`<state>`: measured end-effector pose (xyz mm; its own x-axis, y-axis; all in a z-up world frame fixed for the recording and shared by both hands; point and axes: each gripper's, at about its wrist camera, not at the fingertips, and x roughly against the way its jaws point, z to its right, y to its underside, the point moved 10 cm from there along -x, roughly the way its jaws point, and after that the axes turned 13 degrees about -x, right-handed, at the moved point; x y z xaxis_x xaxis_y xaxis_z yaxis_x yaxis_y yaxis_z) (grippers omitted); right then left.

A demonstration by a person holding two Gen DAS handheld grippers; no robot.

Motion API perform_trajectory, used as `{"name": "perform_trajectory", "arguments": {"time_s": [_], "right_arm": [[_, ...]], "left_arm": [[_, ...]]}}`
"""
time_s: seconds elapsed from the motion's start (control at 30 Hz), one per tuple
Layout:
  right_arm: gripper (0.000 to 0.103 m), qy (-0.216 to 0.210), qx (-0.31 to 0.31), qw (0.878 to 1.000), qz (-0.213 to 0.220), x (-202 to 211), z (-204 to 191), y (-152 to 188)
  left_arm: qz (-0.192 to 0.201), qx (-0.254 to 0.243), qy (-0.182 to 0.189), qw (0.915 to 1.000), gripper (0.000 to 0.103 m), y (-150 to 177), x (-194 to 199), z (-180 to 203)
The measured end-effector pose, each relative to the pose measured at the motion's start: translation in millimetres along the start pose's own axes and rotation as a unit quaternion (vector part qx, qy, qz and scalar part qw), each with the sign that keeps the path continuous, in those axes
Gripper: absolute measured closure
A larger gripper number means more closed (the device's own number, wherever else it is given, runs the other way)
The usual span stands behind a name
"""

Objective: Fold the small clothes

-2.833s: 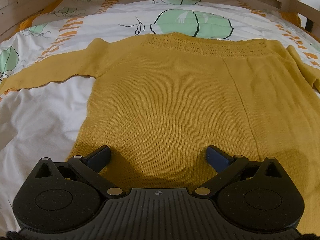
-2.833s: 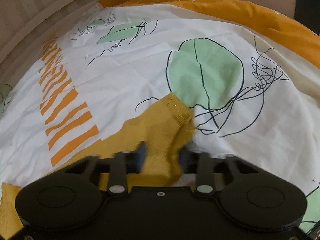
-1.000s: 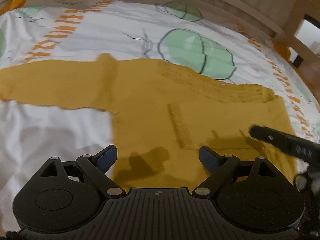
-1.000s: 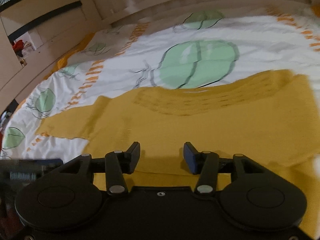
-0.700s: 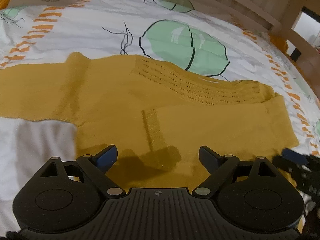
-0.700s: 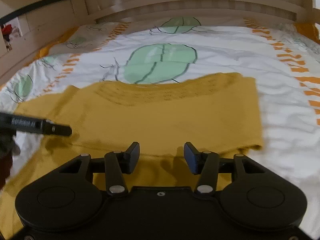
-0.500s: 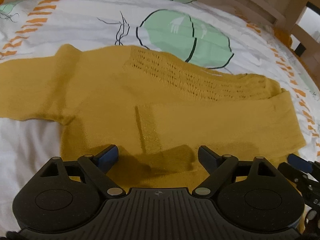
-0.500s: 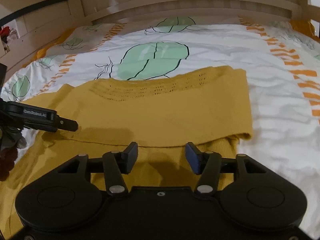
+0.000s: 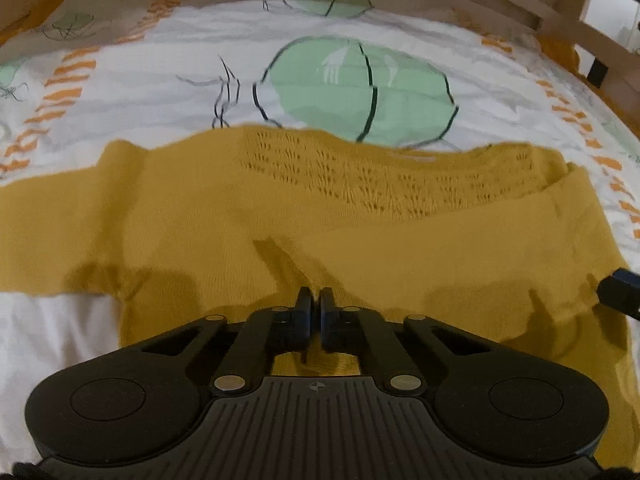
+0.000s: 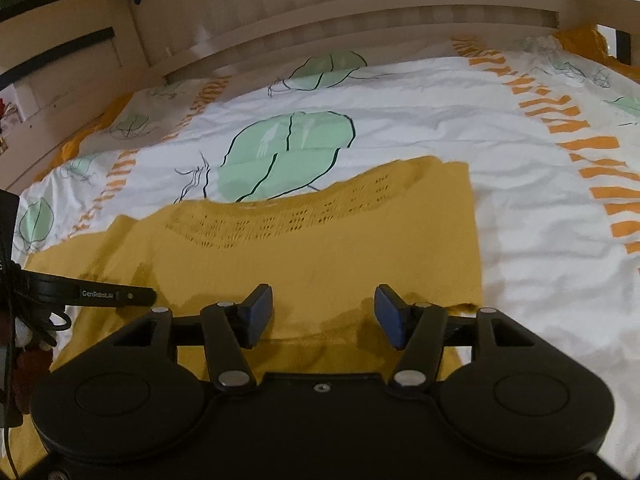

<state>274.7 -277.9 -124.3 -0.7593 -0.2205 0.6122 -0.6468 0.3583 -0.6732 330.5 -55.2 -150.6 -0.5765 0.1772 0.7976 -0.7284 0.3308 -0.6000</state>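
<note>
A mustard-yellow knitted sweater (image 9: 224,220) lies flat on the bed cover (image 9: 168,80), a white sheet printed with green leaf shapes and orange dashes, and everything else can be placed against that sweater. The left wrist view shows what the right does not: one sleeve (image 9: 44,236) stretched straight out to the left edge of the picture, and the other sleeve (image 9: 460,248) folded across the sweater's body, its cuff end rising into a small ridge at the left gripper (image 9: 314,304). That gripper's jaws are clenched together on this ridge of knit, the fabric pulled up into folds just in front of them. At the right edge of that view a dark fingertip of the right gripper (image 9: 618,294) sits over the sweater's folded side. The right wrist view adds the wooden bed frame (image 10: 360,12) beyond the sweater's neckline and the sweater's straight folded edge (image 10: 474,240) bordering bare sheet. There the right gripper (image 10: 323,316) hangs low over the sweater's body; its blue-padded jaws are opening, released, with only flat knit below the gap. The left gripper's finger (image 10: 100,294) shows at the sweater's left side. The openwork neckline (image 10: 288,216) points away toward the bed frame, and the sweater's long axis runs from the grippers up to it.
</note>
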Motion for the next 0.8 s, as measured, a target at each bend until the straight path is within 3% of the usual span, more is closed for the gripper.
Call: {"name": "perform_trajectory", "arguments": {"time_s": [0.33, 0.5, 0.8], "right_arm": [[0.036, 0.013, -0.027, 1.000, -0.002, 2.1, 16.1, -6.6], [0.035, 0.022, -0.056, 0.998, 0.003, 5.5, 34.5, -14.5], [0.035, 0.062, -0.112, 0.991, 0.027, 1.3, 85.1, -33.8]], "left_arm": [[0.050, -0.025, -0.056, 0.9969, 0.099, -32.0, 31.4, -33.7], [0.051, -0.013, -0.096, 0.9940, 0.099, -37.3, 28.6, -64.6], [0.032, 0.002, -0.114, 0.9930, 0.099, -23.1, 7.0, -83.7]]}}
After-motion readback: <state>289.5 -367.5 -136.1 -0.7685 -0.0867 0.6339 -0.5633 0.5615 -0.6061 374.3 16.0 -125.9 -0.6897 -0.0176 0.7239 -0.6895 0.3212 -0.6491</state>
